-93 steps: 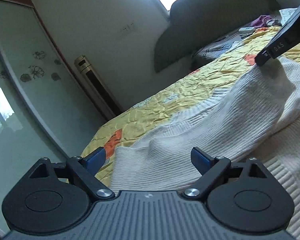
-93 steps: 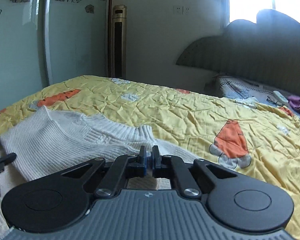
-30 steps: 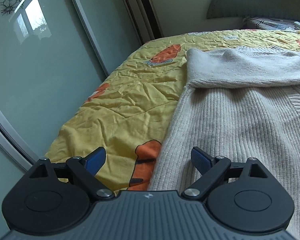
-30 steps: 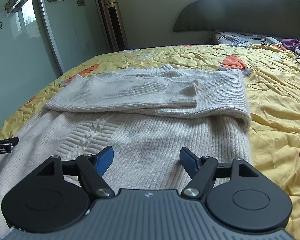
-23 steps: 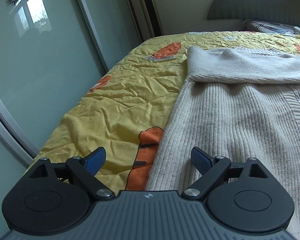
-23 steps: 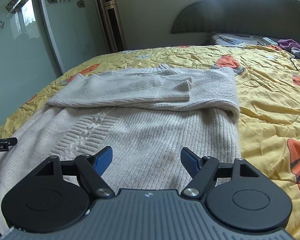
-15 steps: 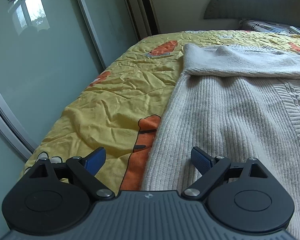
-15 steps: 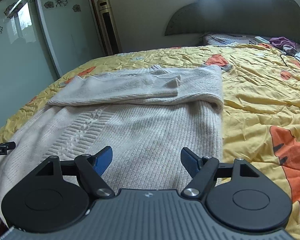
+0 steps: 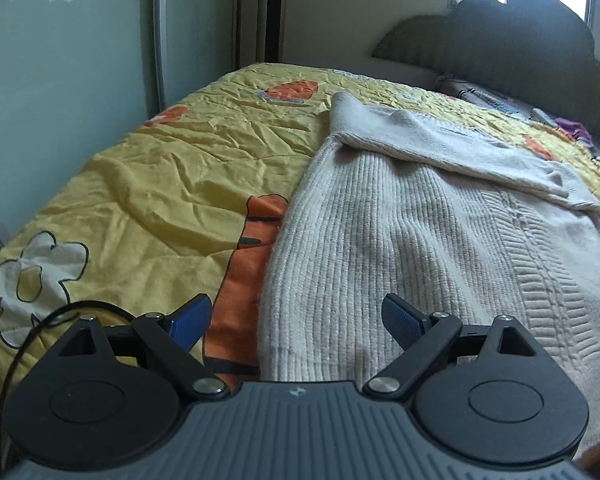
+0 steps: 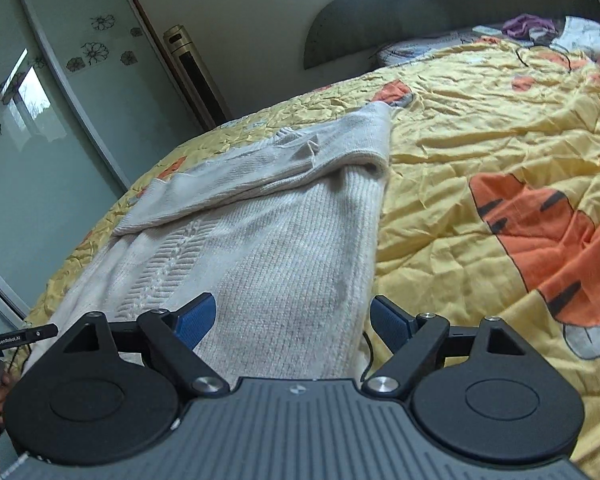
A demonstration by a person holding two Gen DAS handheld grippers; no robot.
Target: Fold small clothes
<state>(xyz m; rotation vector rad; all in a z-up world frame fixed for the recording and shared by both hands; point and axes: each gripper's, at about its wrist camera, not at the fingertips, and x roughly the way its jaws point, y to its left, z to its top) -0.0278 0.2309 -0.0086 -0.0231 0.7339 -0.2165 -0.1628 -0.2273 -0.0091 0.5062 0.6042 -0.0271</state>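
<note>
sweater (image 9: 400, 240) on quilt (image 9: 160, 168), headboard (image 9: 500, 48) behind

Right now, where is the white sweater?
The white sweater lies flat on the yellow bedspread, just ahead of both open grippers in both wrist views, sleeves folded across its far end.

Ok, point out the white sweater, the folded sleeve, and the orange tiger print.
white sweater (image 10: 292, 264), right wrist view, ribbed body.
folded sleeve (image 9: 452, 148), left wrist view, mid-sleeve.
orange tiger print (image 10: 548, 232), right wrist view, striped patch.

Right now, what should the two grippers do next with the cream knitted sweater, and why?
Probably lower both onto the near hem. The cream knitted sweater lies flat with sleeves folded across, and the left gripper and right gripper sit open over its near corners; the right jaws have just been opening, pinching nothing.
</note>
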